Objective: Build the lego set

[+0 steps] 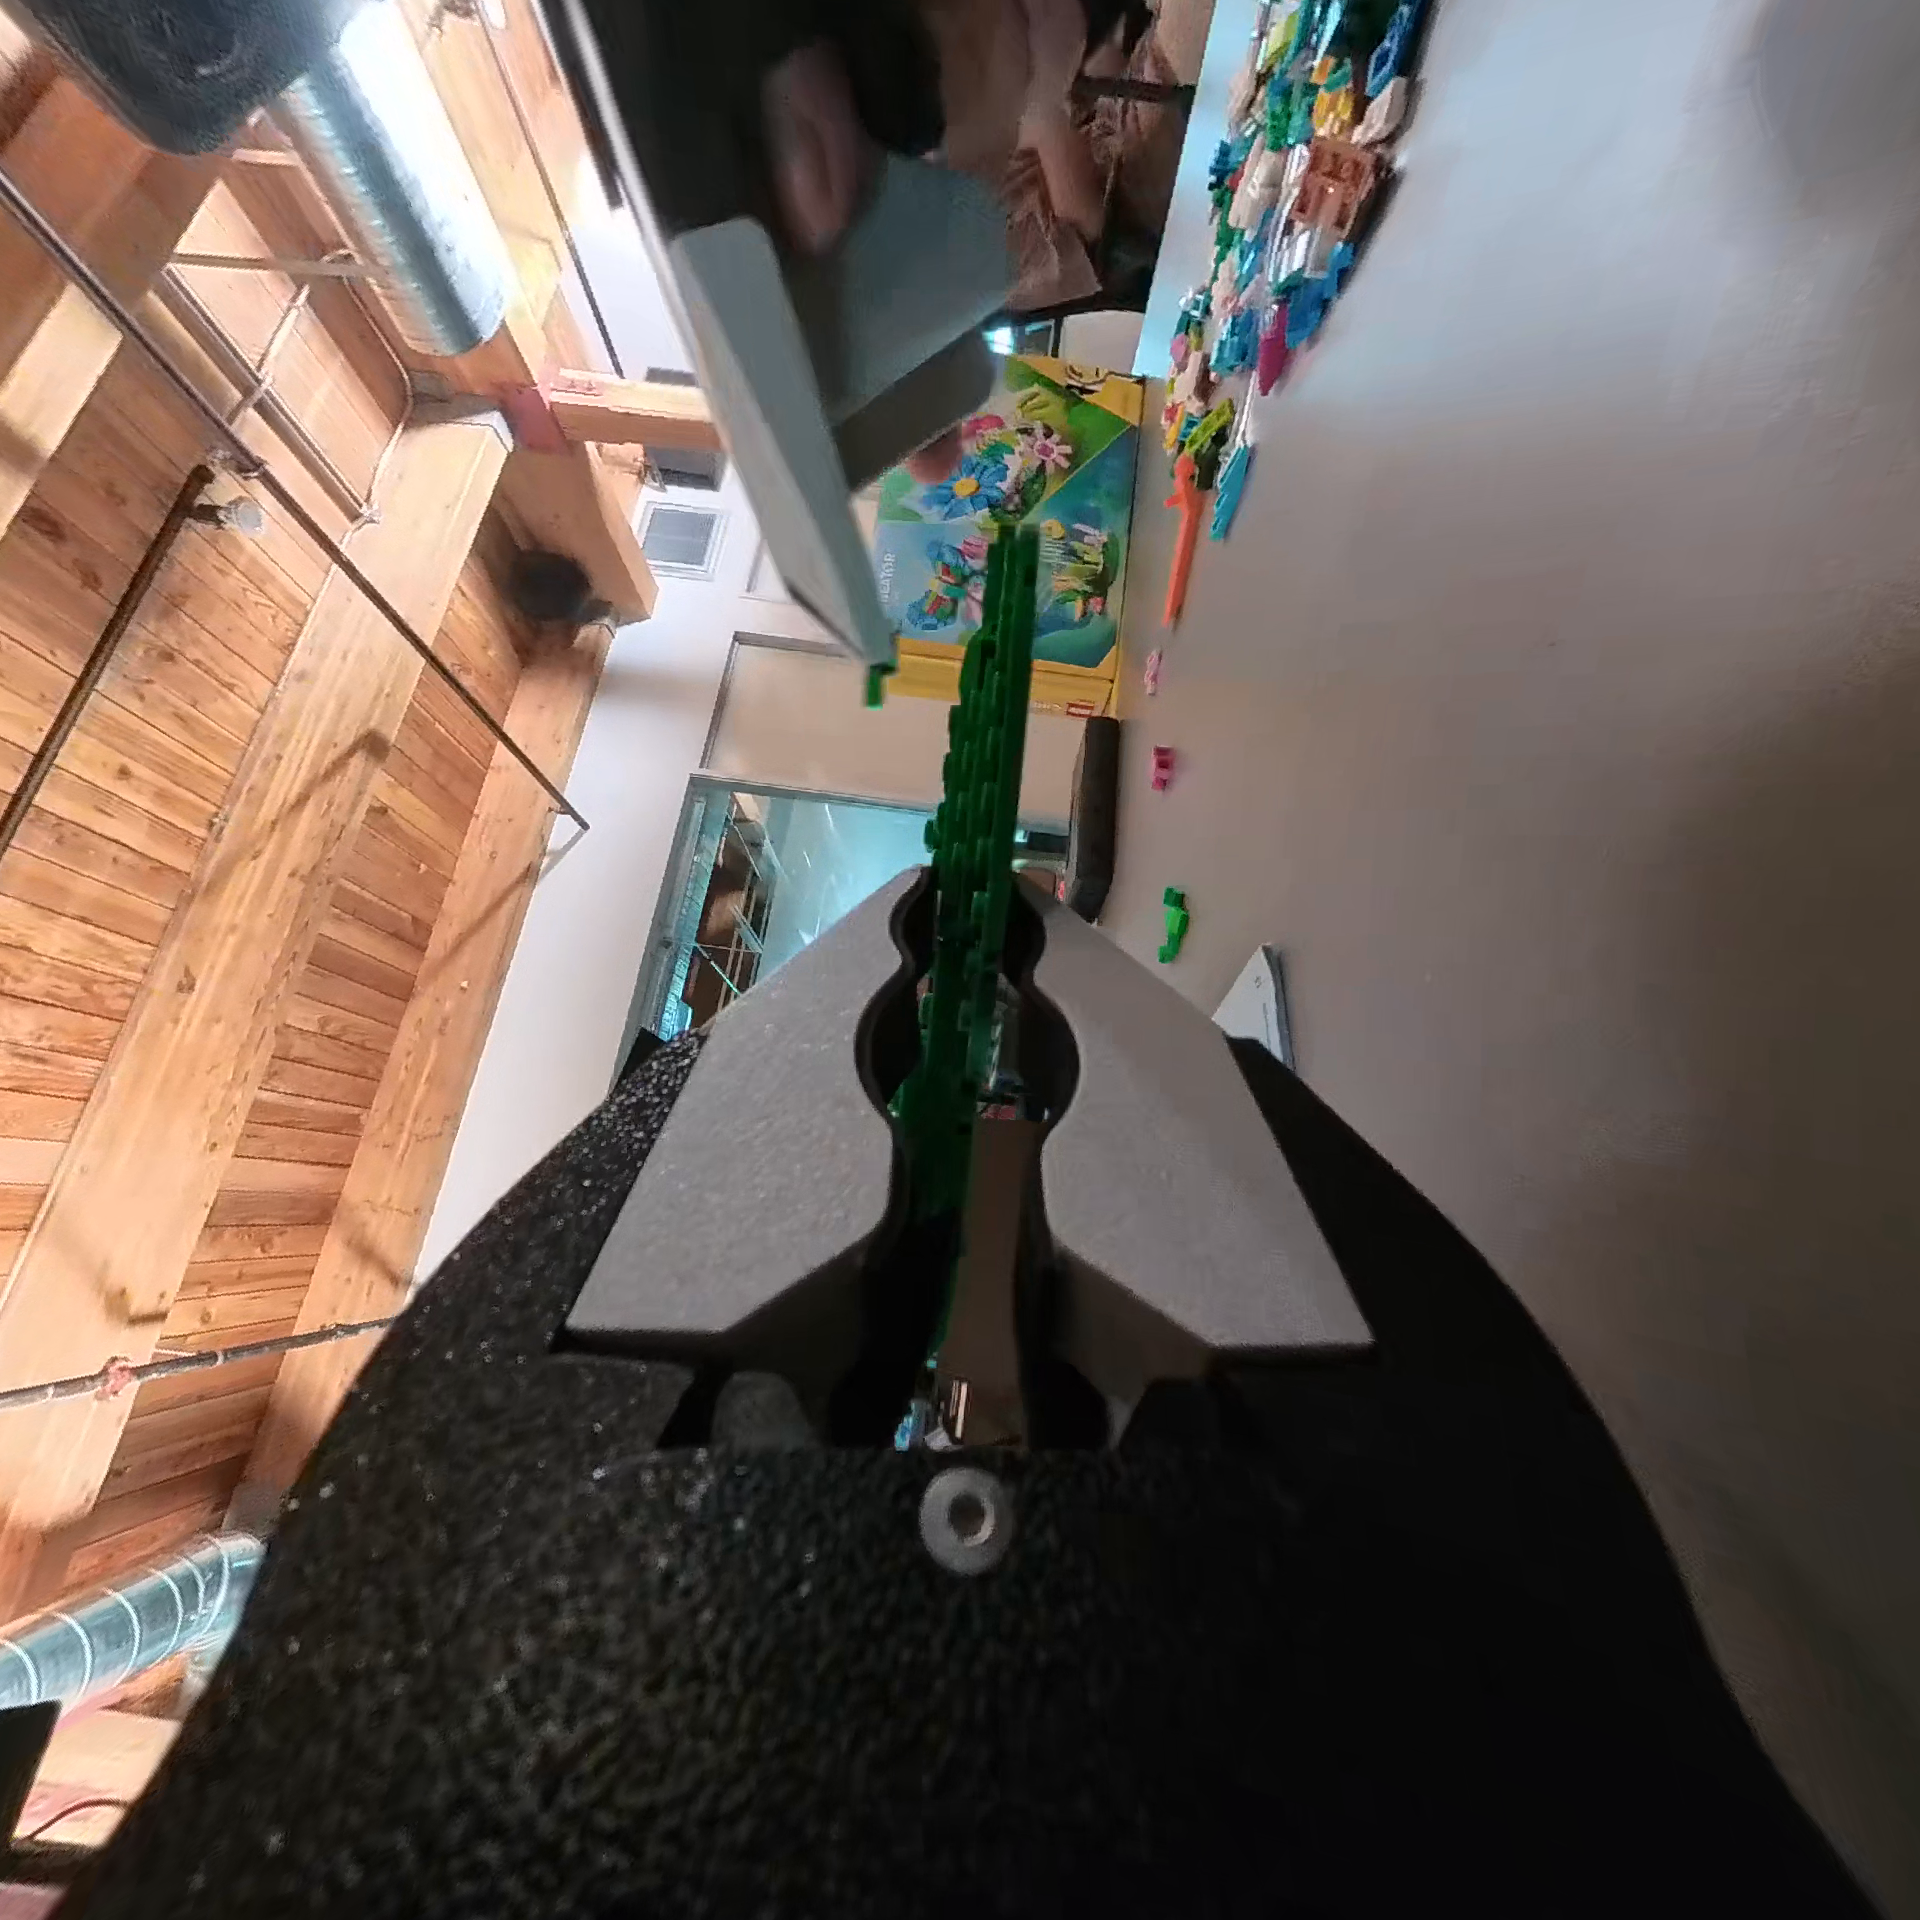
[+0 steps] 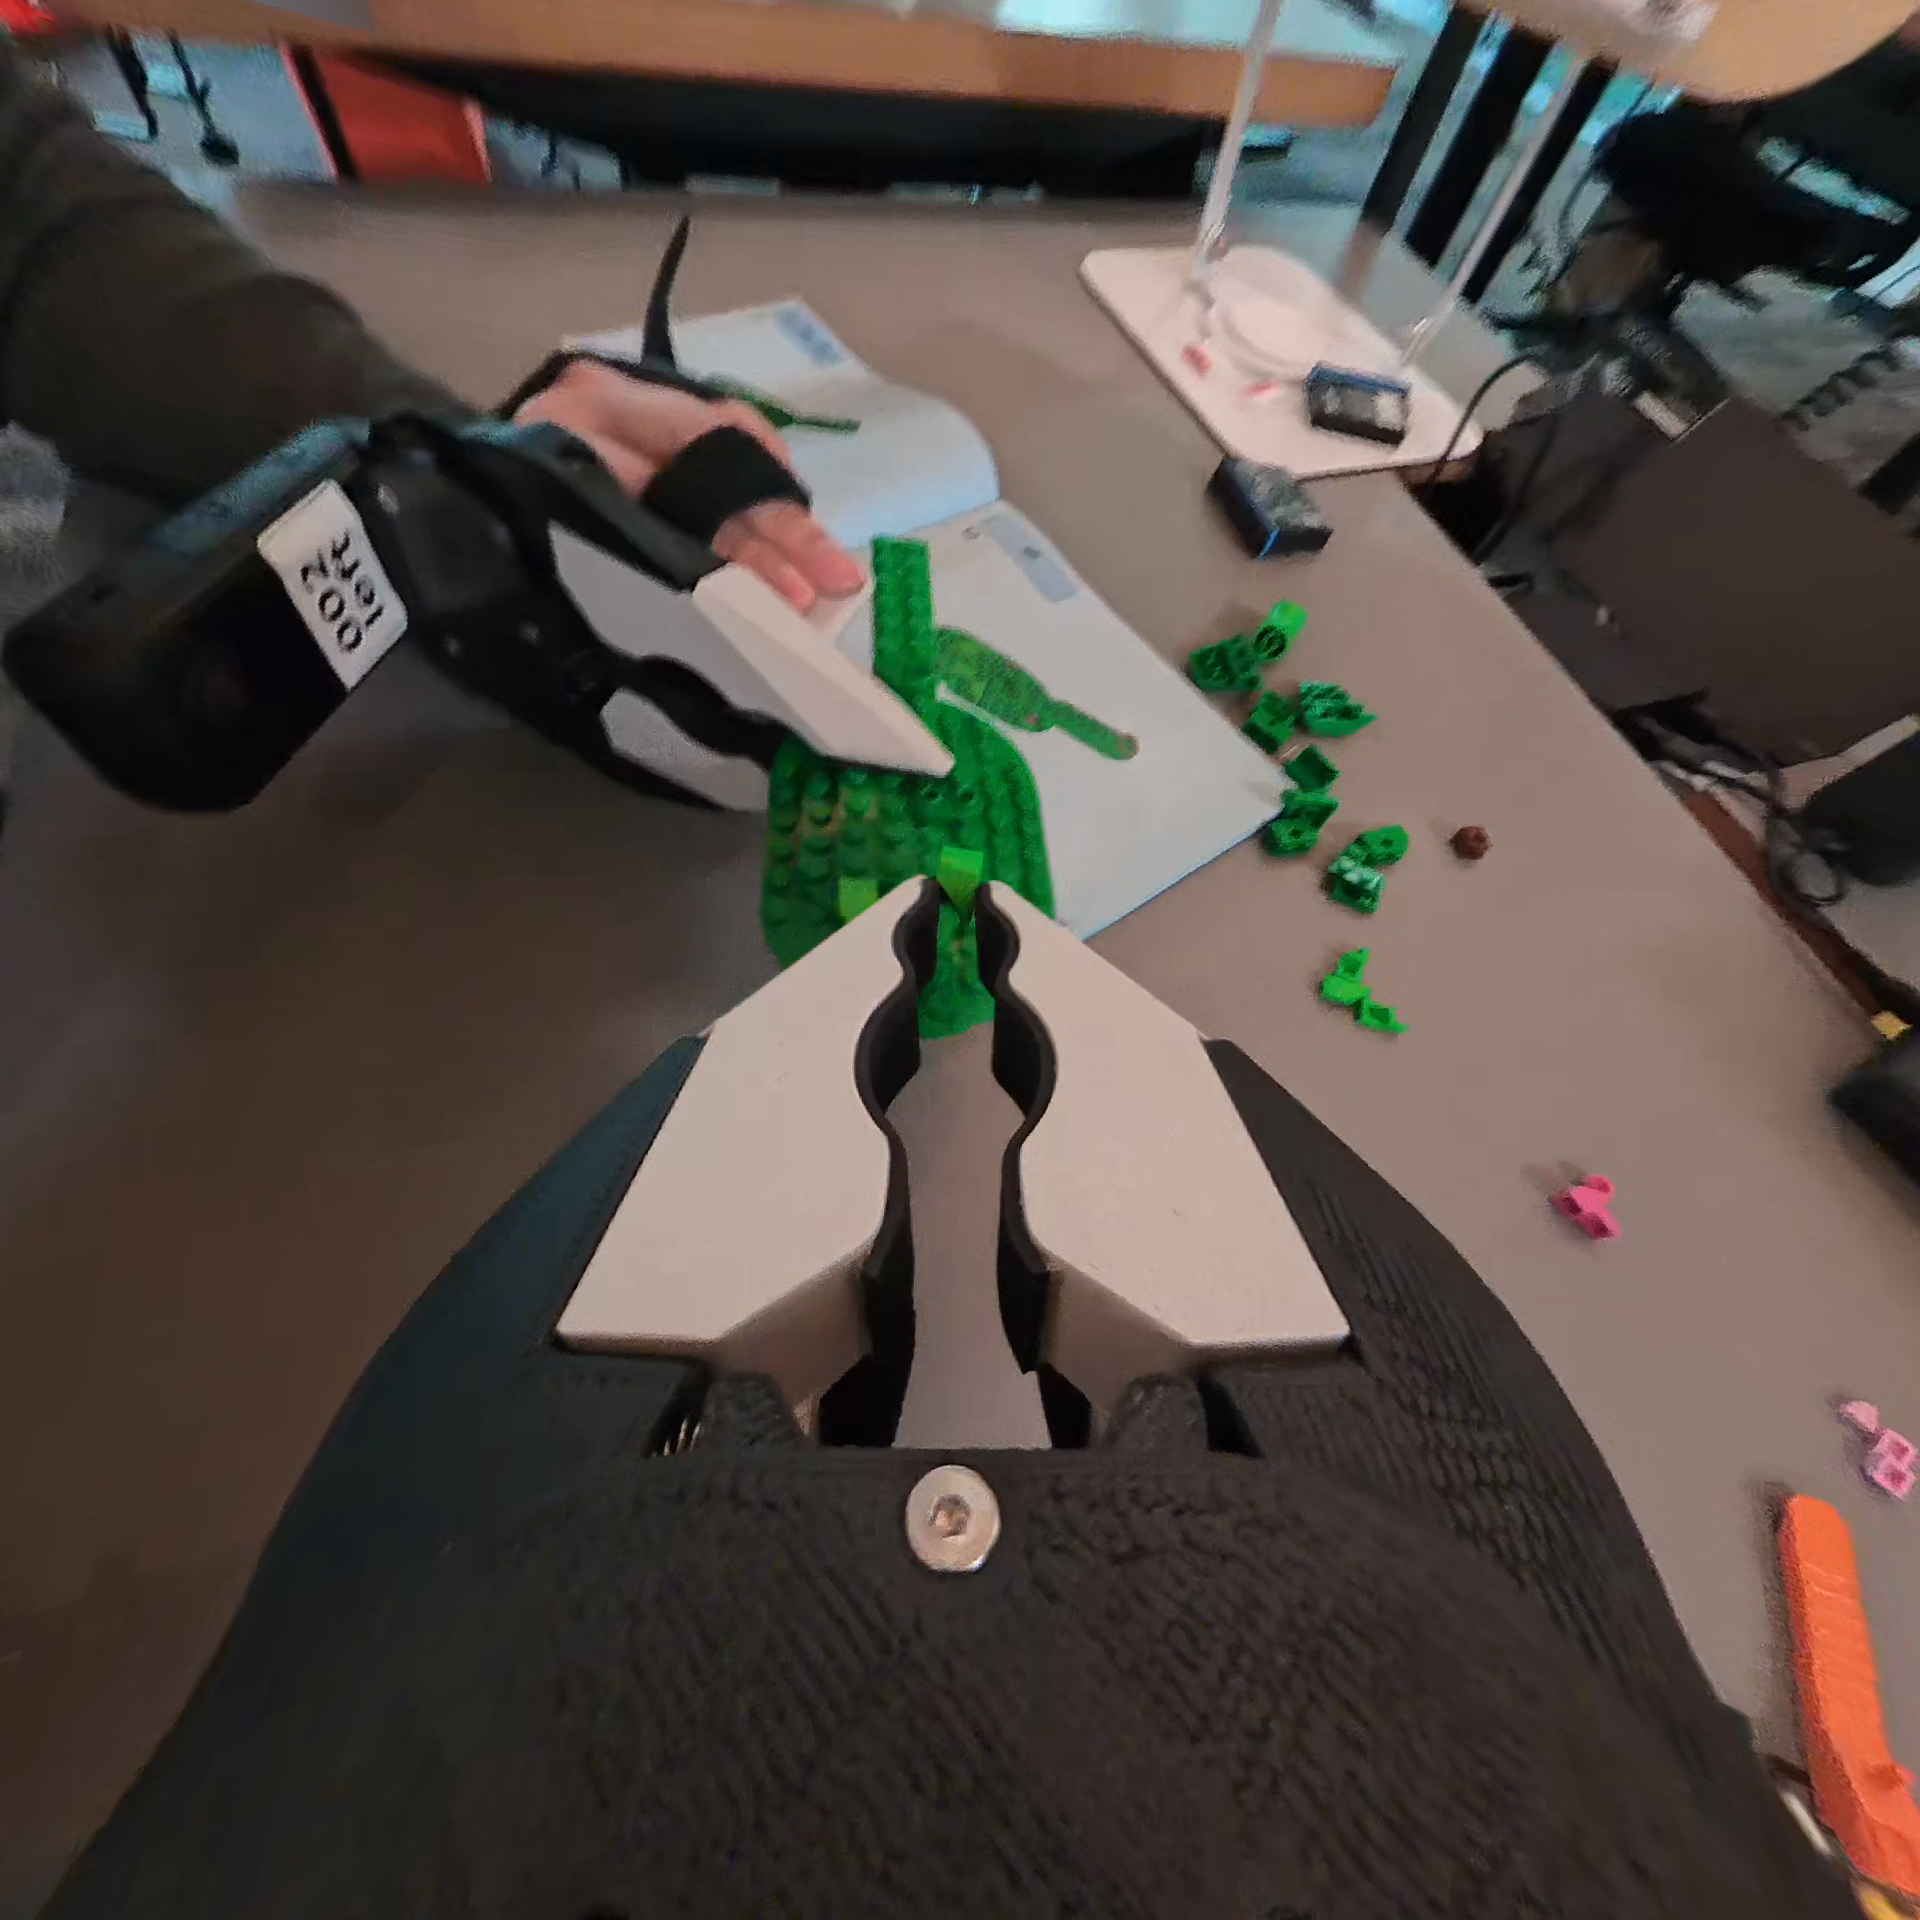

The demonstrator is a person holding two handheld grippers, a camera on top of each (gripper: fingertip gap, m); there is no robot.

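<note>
My left gripper [image 1: 977, 896] is shut on a green studded plate assembly [image 1: 989, 727], seen edge-on and held up off the table. In the right wrist view the same leaf-shaped plate [image 2: 862, 836] is held by the left gripper [image 2: 906, 771] over an open instruction booklet [image 2: 1132, 769]. My right gripper [image 2: 957, 896] is shut on a small light green piece [image 2: 958, 871] at its tips, just in front of the plate's studded face. In the left wrist view the right gripper [image 1: 873, 649] comes in from above with that piece [image 1: 878, 684] at its tip, a little apart from the plate.
Loose green pieces [image 2: 1311, 774] lie right of the booklet on the grey table [image 2: 312, 1039]. Pink pieces [image 2: 1584, 1207] and an orange piece [image 2: 1834, 1683] lie nearer right. A pile of coloured pieces [image 1: 1283, 218] and the set's box [image 1: 1023, 520] lie beyond. A small black box [image 2: 1270, 511] sits behind. The left gripper's tips are roughly 4 cm from the right gripper's.
</note>
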